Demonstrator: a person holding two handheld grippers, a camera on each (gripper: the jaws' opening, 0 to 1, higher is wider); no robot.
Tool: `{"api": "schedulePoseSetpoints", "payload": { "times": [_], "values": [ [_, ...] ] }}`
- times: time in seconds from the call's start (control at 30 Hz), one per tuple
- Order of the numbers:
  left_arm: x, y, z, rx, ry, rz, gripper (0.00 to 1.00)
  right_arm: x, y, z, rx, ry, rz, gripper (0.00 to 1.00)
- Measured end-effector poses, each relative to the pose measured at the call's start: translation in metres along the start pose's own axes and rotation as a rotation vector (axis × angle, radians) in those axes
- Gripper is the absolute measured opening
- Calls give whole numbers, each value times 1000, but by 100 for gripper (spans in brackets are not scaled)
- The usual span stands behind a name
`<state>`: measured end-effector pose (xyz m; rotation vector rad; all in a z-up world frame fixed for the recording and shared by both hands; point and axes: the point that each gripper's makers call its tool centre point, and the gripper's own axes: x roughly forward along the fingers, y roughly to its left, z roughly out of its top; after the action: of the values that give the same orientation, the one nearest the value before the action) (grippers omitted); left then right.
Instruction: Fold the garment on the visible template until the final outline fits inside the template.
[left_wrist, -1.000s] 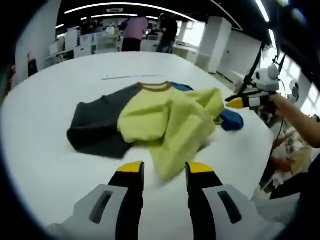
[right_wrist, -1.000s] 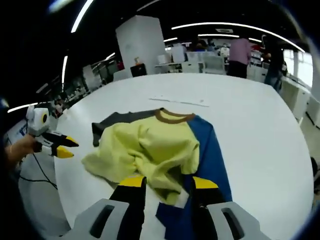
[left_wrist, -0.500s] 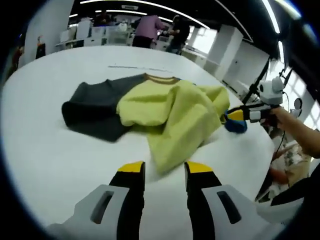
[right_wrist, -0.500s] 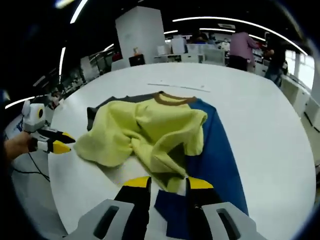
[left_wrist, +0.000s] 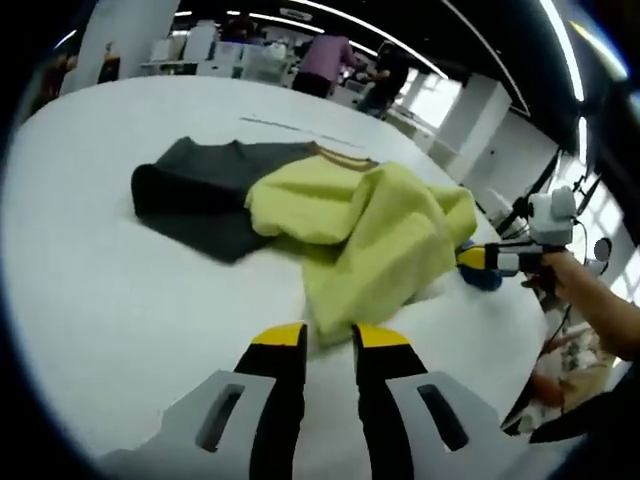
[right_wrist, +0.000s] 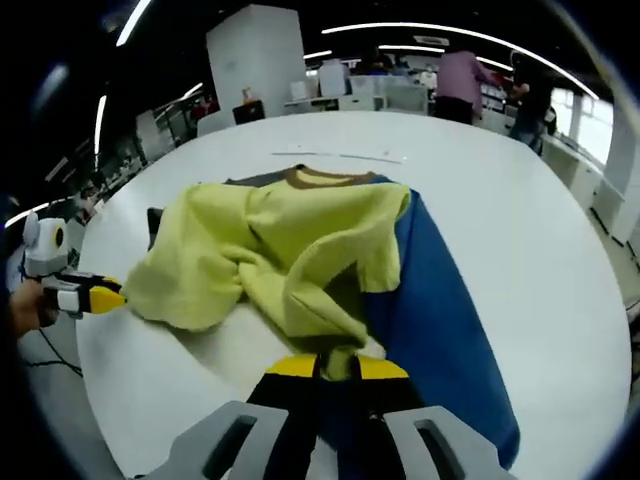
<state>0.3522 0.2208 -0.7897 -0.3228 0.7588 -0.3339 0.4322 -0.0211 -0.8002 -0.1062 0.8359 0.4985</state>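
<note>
A garment in yellow (left_wrist: 360, 220), dark grey (left_wrist: 195, 190) and blue lies crumpled on the white table (left_wrist: 120, 290). My left gripper (left_wrist: 329, 337) has its jaws drawn close, with the near corner of the yellow cloth between the tips. In the right gripper view the yellow part (right_wrist: 290, 240) is heaped over the blue part (right_wrist: 430, 290), with the brown collar (right_wrist: 325, 178) at the far side. My right gripper (right_wrist: 338, 367) is shut on a yellow fold at the near edge. Each gripper shows in the other's view: right gripper (left_wrist: 480, 258), left gripper (right_wrist: 95, 297).
A thin pale strip (left_wrist: 290, 125) lies on the table beyond the collar, also seen as the strip (right_wrist: 340, 156). The table edge curves close behind each gripper. People (left_wrist: 330, 75) stand at desks far behind. A hand (left_wrist: 575, 285) holds the right gripper.
Both grippers have moved in toward the garment and their jaws have narrowed onto the yellow cloth. The yellow heap has shifted slightly across the blue part.
</note>
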Motion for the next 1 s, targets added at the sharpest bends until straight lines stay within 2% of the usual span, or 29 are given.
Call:
{"api": "schedulePoseSetpoints", "payload": {
  "times": [0.27, 0.37, 0.5, 0.57, 0.9, 1.0],
  "values": [
    [4, 2, 0, -57, -13, -1, 1, 1, -2, 0, 11, -6, -8, 0],
    [2, -2, 6, -99, -39, -32, 1, -1, -5, -1, -7, 0, -16, 0],
    [-1, -3, 11, -52, -40, -35, 0, -7, -16, -3, -24, 6, -28, 0],
    [-4, -6, 15, -49, -44, -48, 0, -11, -17, -1, 11, 1, -10, 0],
    [-36, -11, 58, -1, -115, -87, 0, -49, 9, 13, -1, -40, 96, 0],
    [-47, -13, 66, 23, -126, -91, 0, -63, 17, 20, -10, -65, 115, 0]
  ]
}}
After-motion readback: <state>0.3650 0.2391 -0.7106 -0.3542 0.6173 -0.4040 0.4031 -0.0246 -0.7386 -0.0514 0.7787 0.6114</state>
